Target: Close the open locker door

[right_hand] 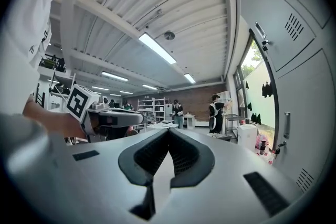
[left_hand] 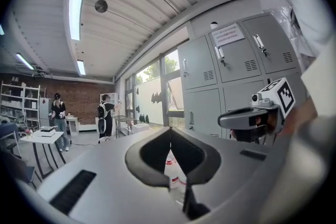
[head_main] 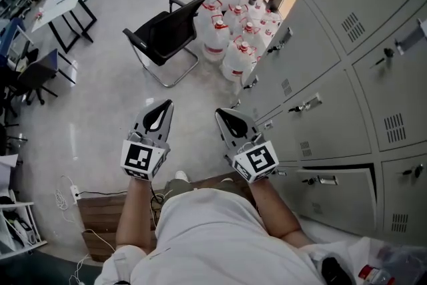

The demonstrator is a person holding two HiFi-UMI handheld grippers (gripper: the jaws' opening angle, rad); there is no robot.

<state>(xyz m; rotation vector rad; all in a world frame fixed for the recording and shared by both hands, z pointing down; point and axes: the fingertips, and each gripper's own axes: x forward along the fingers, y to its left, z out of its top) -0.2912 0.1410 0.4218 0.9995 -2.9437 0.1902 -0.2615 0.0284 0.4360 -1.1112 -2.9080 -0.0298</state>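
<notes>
White shirt (head_main: pixel 213 237) at 6 o'clock; left gripper (head_main: pixel 161 109) and right gripper (head_main: pixel 225 118), jaws closed on nothing, at centre; approach step: ajar locker door (head_main: pixel 340 200) at 4 o'clock, untouched, likely needs a push shut.

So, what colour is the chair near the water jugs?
Black; the chair shows best in head view.

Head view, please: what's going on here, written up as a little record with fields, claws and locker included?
left claw: shut, empty
right claw: shut, empty, nearer the lockers
locker door: low in the bank, ajar, dark gap along its top; untouched by either claw
floor beyond: black chair, cluster of red-capped jugs
</notes>
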